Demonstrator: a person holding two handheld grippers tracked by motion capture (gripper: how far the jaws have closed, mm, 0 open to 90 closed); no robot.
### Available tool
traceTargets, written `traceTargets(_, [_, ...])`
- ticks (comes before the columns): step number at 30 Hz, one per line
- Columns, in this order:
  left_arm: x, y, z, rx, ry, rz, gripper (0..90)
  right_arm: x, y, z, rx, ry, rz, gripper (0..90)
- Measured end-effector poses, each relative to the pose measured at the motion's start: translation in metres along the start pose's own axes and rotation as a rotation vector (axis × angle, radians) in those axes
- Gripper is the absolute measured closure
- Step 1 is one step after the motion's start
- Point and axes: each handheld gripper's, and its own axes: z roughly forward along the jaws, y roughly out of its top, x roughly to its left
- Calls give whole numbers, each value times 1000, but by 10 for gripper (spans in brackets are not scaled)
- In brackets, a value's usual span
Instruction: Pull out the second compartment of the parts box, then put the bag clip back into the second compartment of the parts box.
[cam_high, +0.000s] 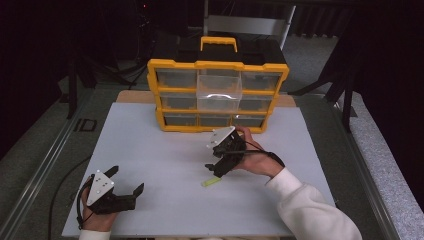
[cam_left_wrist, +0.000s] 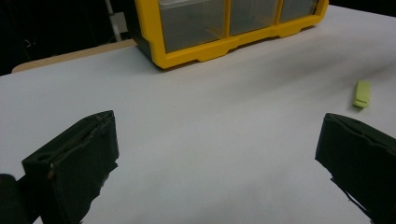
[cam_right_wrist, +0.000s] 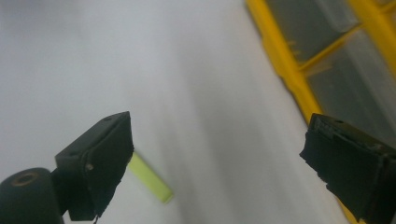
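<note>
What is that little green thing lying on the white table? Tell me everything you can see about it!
The little green thing is a small, flat, yellow-green bar with square ends, and it looks like plastic. One end has a short step or notch. It lies flat on the white board, out in front of the yellow drawer box, touching nothing else. The right gripper hangs just above it with its jaws wide open, not holding it. What it is for cannot be told.

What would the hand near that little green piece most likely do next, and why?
Probably lower the right tongs so the jaws straddle the small green piece, then close. The jaws stand wide open just above it with nothing between them, and the piece lies flat on the white table. One drawer of the yellow organizer sits pulled out, perhaps its destination.
</note>
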Motion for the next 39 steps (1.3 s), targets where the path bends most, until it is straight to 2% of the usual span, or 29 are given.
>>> traceTargets(6, [0,0,0,2,0,0,1,4,0,6,28,39,-63,80])
traceTargets(19, [0,0,0,3,-1,0,1,10,-2,19,76,90,-133,80])
traceTargets(20, [0,0,1,4,-3,2,1,11,-2,19,87,93,-125,80])
traceTargets(39, [-1,0,1,9,-3,1,1,14,-3,39,148,142,-164,81])
